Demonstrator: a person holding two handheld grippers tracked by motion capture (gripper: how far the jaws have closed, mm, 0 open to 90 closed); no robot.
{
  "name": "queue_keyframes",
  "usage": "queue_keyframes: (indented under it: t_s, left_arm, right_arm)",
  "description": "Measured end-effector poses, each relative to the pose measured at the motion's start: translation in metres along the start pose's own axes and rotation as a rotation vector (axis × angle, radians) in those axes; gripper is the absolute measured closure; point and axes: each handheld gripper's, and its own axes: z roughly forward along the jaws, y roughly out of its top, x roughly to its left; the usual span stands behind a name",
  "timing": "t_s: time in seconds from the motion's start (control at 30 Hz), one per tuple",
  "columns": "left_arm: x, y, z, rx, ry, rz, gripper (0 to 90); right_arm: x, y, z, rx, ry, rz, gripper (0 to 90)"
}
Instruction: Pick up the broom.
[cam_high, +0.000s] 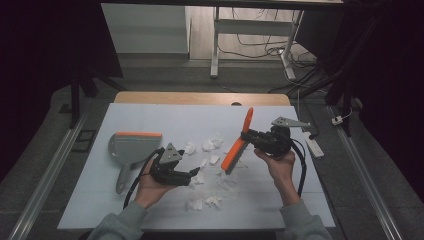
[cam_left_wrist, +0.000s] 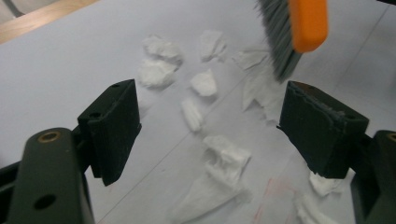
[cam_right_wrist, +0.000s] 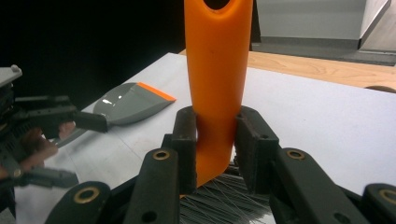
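An orange hand brush (cam_high: 240, 142) with grey bristles is held tilted over the white mat, bristle end down near the paper scraps (cam_high: 214, 146). My right gripper (cam_high: 248, 136) is shut on its orange handle (cam_right_wrist: 215, 88), both pads pressing the sides. My left gripper (cam_high: 194, 173) stands open low over the mat, pointing right at the crumpled white scraps (cam_left_wrist: 205, 84); nothing is between its jaws. The brush's bristle tip (cam_left_wrist: 282, 42) hangs just beyond the left gripper's right jaw. A grey dustpan (cam_high: 131, 147) with an orange lip lies at the mat's left.
A white mat (cam_high: 165, 117) covers a wooden table whose far edge (cam_high: 200, 98) shows behind it. More paper scraps (cam_high: 205, 202) lie near the front. A white power strip (cam_high: 314, 145) lies off the mat's right edge. Table legs and cables stand beyond.
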Motion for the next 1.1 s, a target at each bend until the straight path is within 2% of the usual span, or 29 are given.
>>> queue_keyframes:
  t_s: [0.2,0.33,0.43,0.53,0.6,0.7,0.8,0.93,0.97,1.0,1.03,1.1]
  left_arm:
    - [-0.01,0.006,0.013,0.003,-0.031,0.013,22.1]
    - [-0.018,0.009,0.023,0.005,-0.05,0.024,22.7]
    - [-0.023,0.012,0.034,0.006,-0.065,0.028,23.2]
    - [-0.027,0.015,0.045,0.003,-0.079,0.023,25.0]
    - [-0.03,0.017,0.052,0.002,-0.093,0.017,29.8]
    - [-0.033,0.018,0.059,-0.011,-0.094,0.007,33.0]
    - [-0.034,0.017,0.062,-0.025,-0.075,0.01,40.5]
    - [-0.03,0.016,0.059,-0.071,-0.06,-0.018,50.3]
    - [-0.028,0.016,0.057,-0.079,-0.067,-0.019,54.4]
    - [-0.027,0.016,0.056,-0.084,-0.069,-0.02,65.3]
    - [-0.026,0.016,0.055,-0.087,-0.07,-0.02,71.0]
    - [-0.024,0.015,0.053,-0.08,-0.049,-0.007,76.0]
  right_arm:
    - [0.005,-0.004,0.008,-0.005,0.004,0.017,70.1]
    - [0.006,-0.007,0.012,-0.025,0.018,0.055,70.1]
    - [0.009,-0.007,0.014,-0.03,0.016,0.054,70.1]
    - [0.013,-0.008,0.016,-0.041,0.02,0.054,70.1]
    - [0.016,-0.008,0.017,-0.052,0.033,0.069,70.1]
    - [0.018,-0.009,0.019,-0.06,0.038,0.077,70.1]
    - [0.022,-0.01,0.018,-0.086,0.049,0.103,70.1]
    - [0.024,-0.01,0.018,-0.098,0.061,0.121,70.1]
    - [0.025,-0.01,0.018,-0.101,0.063,0.124,70.1]
    - [0.026,-0.011,0.019,-0.103,0.062,0.126,70.0]
    - [0.026,-0.011,0.019,-0.105,0.066,0.13,70.0]
    - [0.027,-0.011,0.02,-0.103,0.07,0.134,70.1]
